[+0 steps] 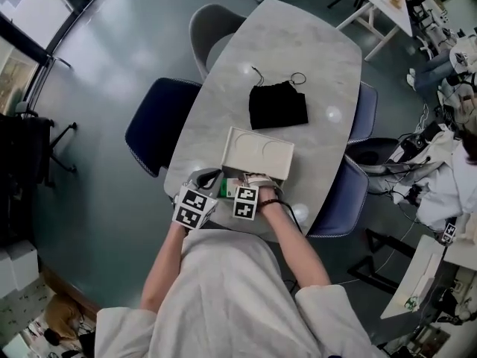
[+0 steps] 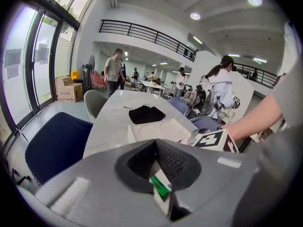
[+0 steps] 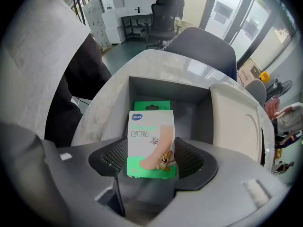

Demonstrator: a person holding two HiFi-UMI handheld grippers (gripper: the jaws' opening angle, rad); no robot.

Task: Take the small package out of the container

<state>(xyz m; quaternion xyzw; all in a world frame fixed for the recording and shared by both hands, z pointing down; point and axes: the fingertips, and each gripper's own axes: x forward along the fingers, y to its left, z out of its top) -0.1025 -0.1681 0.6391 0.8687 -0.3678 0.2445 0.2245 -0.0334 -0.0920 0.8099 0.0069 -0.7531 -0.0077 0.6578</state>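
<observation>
Counter (image 1: 298,58): pale, marble-patterned oval top, seen from my head view. A navy chair (image 1: 160,121) stands on its left side and a grey chair (image 1: 209,28) at the far end.

Container (image 3: 199,96): grey open box at the near edge of the counter. Its white lid (image 1: 257,154) is swung open toward the middle of the counter, with two shallow round recesses showing on the inner face.

Black pouch (image 1: 277,104): lies flat beyond the lid and apart from it, its cord loose on the top.

Left tongs (image 2: 158,162): drawn narrow, with a thin green-and-white edge of the small package (image 3: 151,143) wedged low between the ribbed pads.

Right tongs (image 3: 152,160): closed onto the small package by its two side edges. They hold it upright, printed face to the camera, above the container's open mouth and clear of its floor. A second strip of green shows just behind the top edge; I cannot tell whether it is a separate item.

Print on the package: white card with a green lower field. The characters 创口贴 stand beneath a small blue oval logo too small to read. A flesh-coloured plaster strip and a cartoon cat and mouse are drawn on it.
</observation>
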